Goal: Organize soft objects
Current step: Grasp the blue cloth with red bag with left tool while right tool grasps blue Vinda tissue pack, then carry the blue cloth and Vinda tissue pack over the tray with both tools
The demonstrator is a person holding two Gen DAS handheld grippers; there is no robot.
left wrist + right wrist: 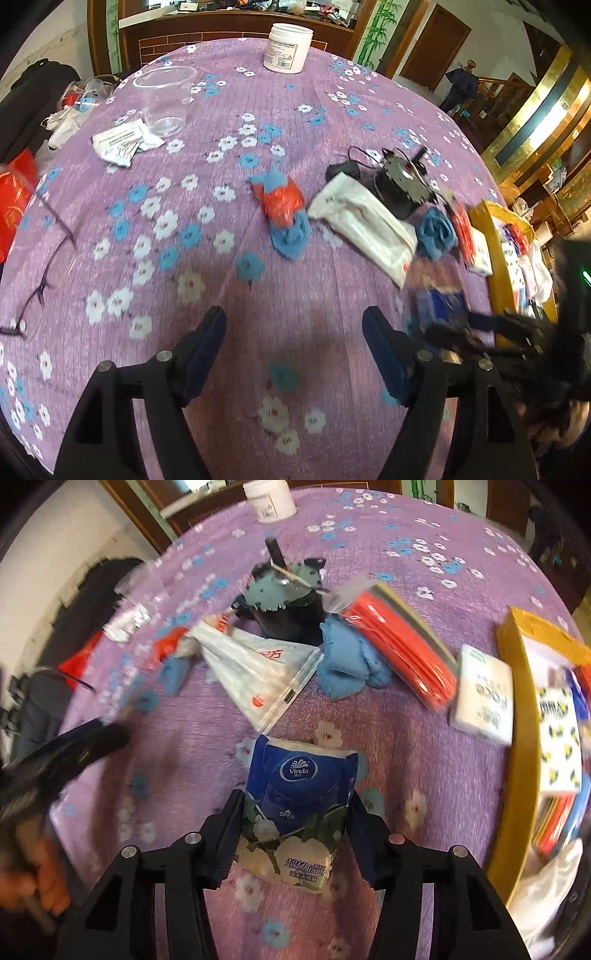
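My right gripper (295,808) is shut on a blue Vinda tissue pack (295,797) and holds it above the purple flowered tablecloth (424,738); the pack shows blurred in the left wrist view (439,299). My left gripper (295,339) is open and empty over bare cloth. Ahead of it lie a blue and orange cloth (282,210), a white plastic bag (364,225) and a blue cloth (436,230). In the right wrist view the white bag (258,672), blue cloth (349,666), an orange packet (402,646) and a white tissue pack (484,696) lie ahead.
A yellow box (517,686) holding tissue packs stands at the right. A black device with a toothed disc (288,598) sits mid-table. A white jar (290,48), a clear cup (166,99), white sachets (122,142) and glasses (40,284) lie around.
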